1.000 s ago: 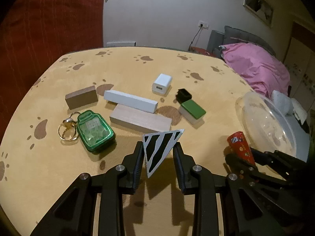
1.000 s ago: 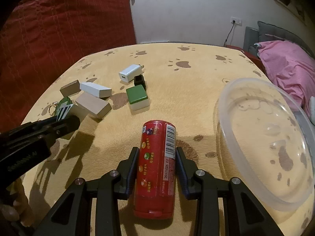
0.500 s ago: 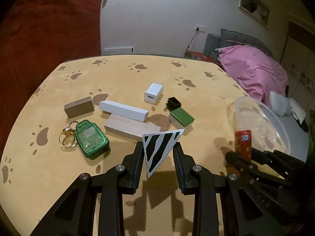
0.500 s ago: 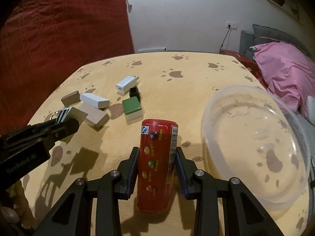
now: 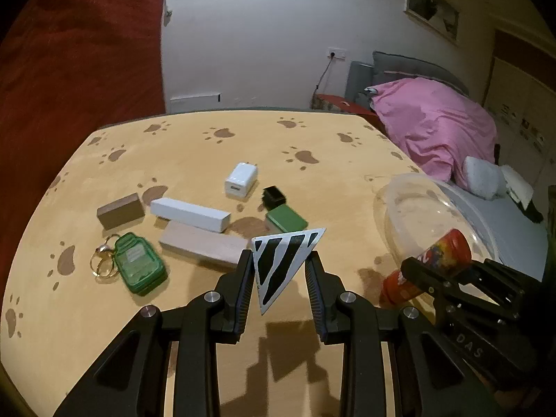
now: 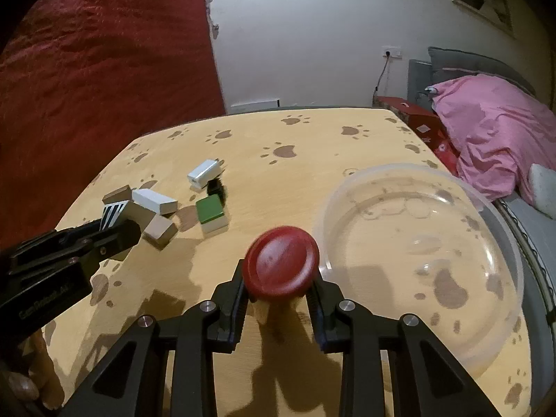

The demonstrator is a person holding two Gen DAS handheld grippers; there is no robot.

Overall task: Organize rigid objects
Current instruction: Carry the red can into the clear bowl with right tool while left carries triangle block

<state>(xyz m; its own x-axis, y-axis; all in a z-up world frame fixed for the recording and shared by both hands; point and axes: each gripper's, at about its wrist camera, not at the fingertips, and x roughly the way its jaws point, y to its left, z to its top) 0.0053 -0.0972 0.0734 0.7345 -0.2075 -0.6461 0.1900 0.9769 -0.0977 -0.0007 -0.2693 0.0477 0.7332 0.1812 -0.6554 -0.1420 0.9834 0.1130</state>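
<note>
My left gripper (image 5: 279, 254) is shut on a black-and-white striped triangle (image 5: 274, 271), held above the table in front of the blocks. My right gripper (image 6: 279, 271) grips a red tube (image 6: 281, 260), its jaws closing on it. The tube is tipped so that its round red end faces the camera. In the left wrist view the tube (image 5: 434, 260) slants up beside the clear bowl (image 5: 410, 201). That bowl (image 6: 347, 187) lies just right of the right gripper, with nothing visible in it. In the right wrist view the left gripper (image 6: 121, 229) and triangle (image 6: 113, 213) are at the left.
On the paw-print table (image 5: 208, 139) lie a white charger (image 5: 240, 179), a small black cap (image 5: 273, 196), a green-topped block (image 5: 286, 219), a white bar (image 5: 189, 213), a pale wooden block (image 5: 201, 243), a brown block (image 5: 120, 210) and a green keychain (image 5: 139, 267). Pink bedding (image 5: 431, 121) lies beyond the right edge.
Both grippers have risen and drawn back from the objects. The red tube has swung in the right gripper from pointing forward to end-on toward the camera.
</note>
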